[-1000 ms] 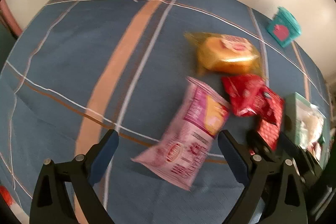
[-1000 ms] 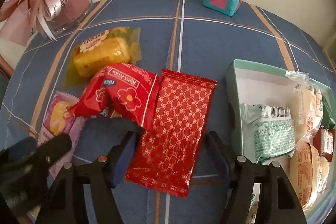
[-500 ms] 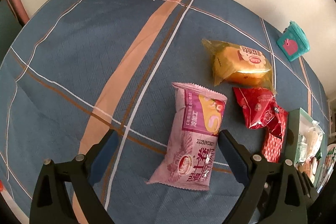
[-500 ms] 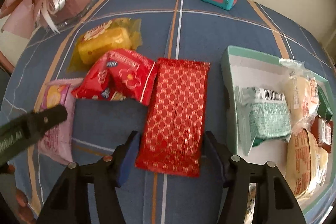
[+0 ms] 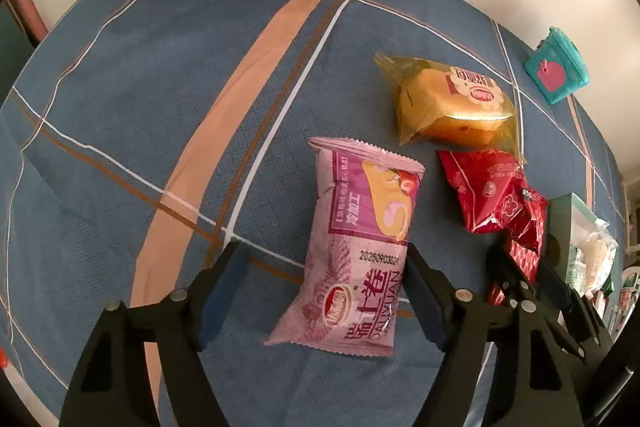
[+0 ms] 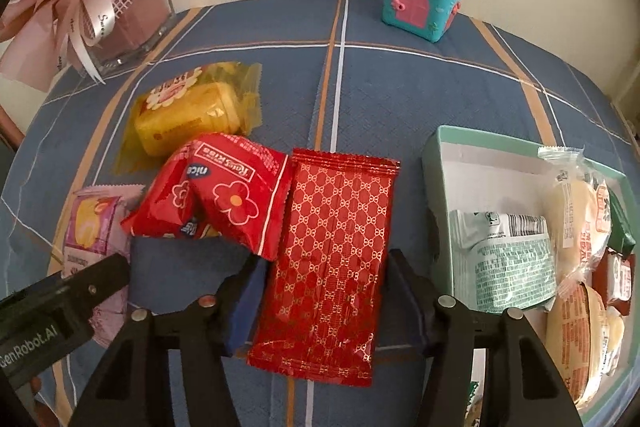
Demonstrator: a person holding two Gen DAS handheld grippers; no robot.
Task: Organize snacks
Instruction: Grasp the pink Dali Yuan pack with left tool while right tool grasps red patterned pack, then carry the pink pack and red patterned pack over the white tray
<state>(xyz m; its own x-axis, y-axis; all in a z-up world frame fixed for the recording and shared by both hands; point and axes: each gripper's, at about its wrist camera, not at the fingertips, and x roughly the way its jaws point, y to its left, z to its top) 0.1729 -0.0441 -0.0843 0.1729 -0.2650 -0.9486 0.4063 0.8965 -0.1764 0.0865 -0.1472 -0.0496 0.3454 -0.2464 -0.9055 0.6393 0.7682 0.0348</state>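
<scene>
A pink roll-cake packet [image 5: 360, 247] lies flat on the blue checked cloth between the fingers of my left gripper [image 5: 322, 267]. Its jaws are closing: the right pad meets the packet's edge, while the left pad still stands apart from it. My right gripper [image 6: 326, 267] points down over a red patterned packet [image 6: 336, 235]. Its jaws are also closing, and both pads touch the packet's long edges. A red flower-print packet [image 6: 216, 195] and a yellow cake packet [image 6: 188, 115] lie to the left of it.
A pale green box [image 6: 436, 163] at the right holds several wrapped snacks. A teal toy house [image 6: 422, 3] stands at the back. A glass vase with pink ribbon [image 6: 124, 23] stands at the back left. A wall runs behind the table.
Both pairs of jaws have narrowed, the left around the pink packet and the right onto the red patterned packet's edges. The left view has steadied, with the pink packet standing straighter in it.
</scene>
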